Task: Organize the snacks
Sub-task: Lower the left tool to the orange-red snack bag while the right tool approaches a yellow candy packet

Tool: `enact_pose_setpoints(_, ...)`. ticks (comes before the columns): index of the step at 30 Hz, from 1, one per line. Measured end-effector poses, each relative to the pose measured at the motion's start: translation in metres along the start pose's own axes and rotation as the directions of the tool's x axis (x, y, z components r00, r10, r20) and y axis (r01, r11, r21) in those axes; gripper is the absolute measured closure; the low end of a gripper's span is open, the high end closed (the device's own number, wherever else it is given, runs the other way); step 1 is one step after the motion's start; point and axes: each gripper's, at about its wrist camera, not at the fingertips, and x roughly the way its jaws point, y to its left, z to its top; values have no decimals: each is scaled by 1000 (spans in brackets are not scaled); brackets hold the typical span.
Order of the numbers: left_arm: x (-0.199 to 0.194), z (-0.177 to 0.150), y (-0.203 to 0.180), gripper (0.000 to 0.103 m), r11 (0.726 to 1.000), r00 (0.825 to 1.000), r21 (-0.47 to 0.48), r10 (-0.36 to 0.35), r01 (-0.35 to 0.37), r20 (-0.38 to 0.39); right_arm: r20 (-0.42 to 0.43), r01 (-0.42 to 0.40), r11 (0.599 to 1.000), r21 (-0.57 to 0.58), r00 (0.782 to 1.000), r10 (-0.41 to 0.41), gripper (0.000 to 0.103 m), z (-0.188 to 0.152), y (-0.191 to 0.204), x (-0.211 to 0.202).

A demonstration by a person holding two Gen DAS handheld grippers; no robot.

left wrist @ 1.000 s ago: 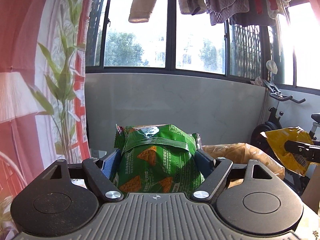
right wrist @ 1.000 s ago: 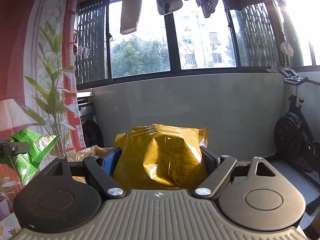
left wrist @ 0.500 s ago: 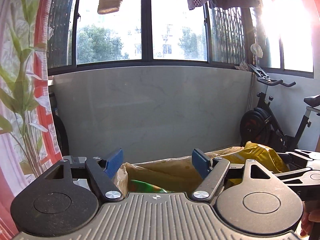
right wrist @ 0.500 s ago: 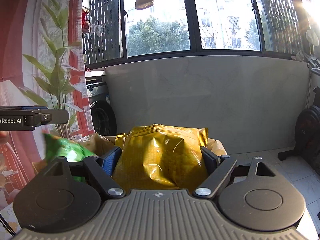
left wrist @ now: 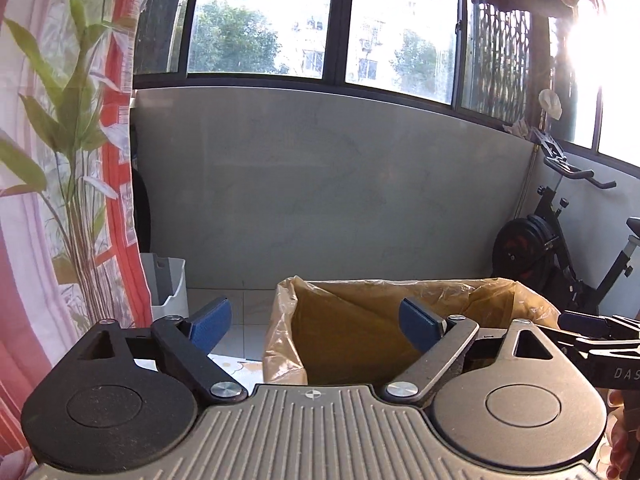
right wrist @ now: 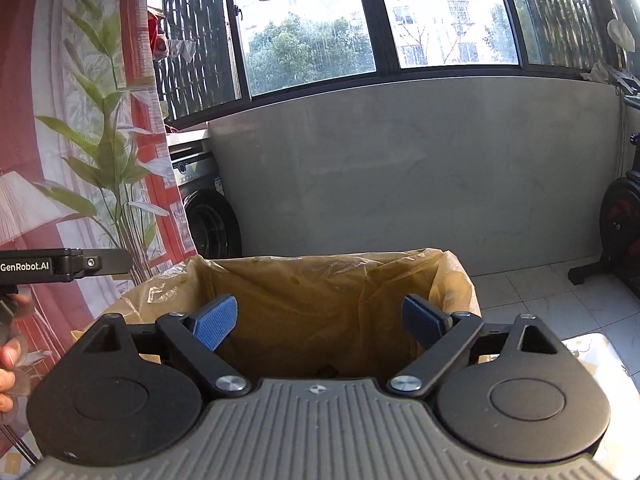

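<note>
A bin lined with a yellowish plastic bag (left wrist: 400, 312) stands open in front of both grippers; it also shows in the right wrist view (right wrist: 320, 292). My left gripper (left wrist: 316, 324) is open and empty, just above the bin's near left rim. My right gripper (right wrist: 320, 320) is open and empty over the bin's mouth. No snack bag shows in either view; the bottom of the bin is hidden behind the gripper bodies. The right gripper's body (left wrist: 600, 340) shows at the right edge of the left view, and the left gripper's body (right wrist: 60, 266) at the left of the right view.
A grey wall under windows stands behind the bin. A patterned curtain (left wrist: 60, 200) hangs at the left. A white bin (left wrist: 168, 284) sits by the curtain. An exercise bike (left wrist: 560, 240) stands at the right, a washing machine (right wrist: 208, 216) at the back left.
The left gripper opened and the green snack bag dropped into the bin, then the right gripper opened and the yellow bag left its fingers. Both now hang empty above the bin.
</note>
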Motion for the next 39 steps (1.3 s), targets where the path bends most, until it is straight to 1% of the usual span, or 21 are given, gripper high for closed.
enact_pose_setpoints(4,-27,-10,19,8,999,1000,-43,12,-12,-3,17,-17,1000,11,1000,16,11,-5,0,-22)
enact_pose_setpoints(7,-50,-24,33,8,997,999,-74,32,-32,-2,27,-11,1000,-1,1000,11,12,-12,-1,-38)
enact_pose_setpoints(12,-75,-52,49,8,988,994,-112,100,-104,-41,15,5,999,35,1000,-6,12,-30,-14,-61)
enact_pose_setpoints(13,-79,-58,52,8,985,993,-125,112,-117,-49,17,5,999,39,1000,-5,12,-34,-17,-68)
enact_pose_setpoints(16,-93,-73,64,8,973,988,-175,139,-148,-67,-10,19,999,34,1000,-19,12,-42,-28,-81)
enact_pose_setpoints(20,-110,-80,78,8,958,979,-208,181,-198,-96,-9,44,998,47,999,-43,12,-51,-42,-98)
enact_pose_setpoints(23,-122,-79,85,8,950,969,-196,230,-244,-93,-5,20,998,62,1000,-19,12,-58,-53,-108)
enact_pose_setpoints(25,-132,-78,94,8,935,958,-210,273,-286,-89,-5,19,998,58,1000,-18,12,-63,-57,-113)
enact_pose_setpoints(28,-139,-81,103,8,918,949,-238,303,-316,-92,0,24,999,41,1000,-24,12,-75,-61,-118)
enact_pose_setpoints(30,-138,-89,105,8,912,940,-231,318,-338,-119,-13,40,999,17,999,-40,12,-86,-62,-117)
enact_pose_setpoints(32,-135,-99,104,9,911,938,-228,320,-344,-136,-18,79,996,-36,997,-80,13,-100,-60,-112)
enact_pose_setpoints(33,-133,-104,104,9,908,937,-235,321,-346,-140,-38,97,994,-57,994,-99,14,-110,-59,-108)
enact_pose_setpoints(35,-127,-113,104,9,902,939,-265,310,-341,-153,-89,108,991,-84,989,-115,25,-126,-61,-99)
enact_pose_setpoints(36,-124,-119,104,10,899,940,-282,298,-335,-165,-110,107,987,-118,987,-121,27,-132,-60,-94)
enact_pose_setpoints(37,-120,-123,103,10,898,940,-289,290,-332,-179,-124,106,980,-168,984,-128,30,-137,-58,-88)
enact_pose_setpoints(39,-115,-130,98,11,904,937,-269,286,-333,-200,-147,100,958,-270,979,-143,36,-148,-60,-78)
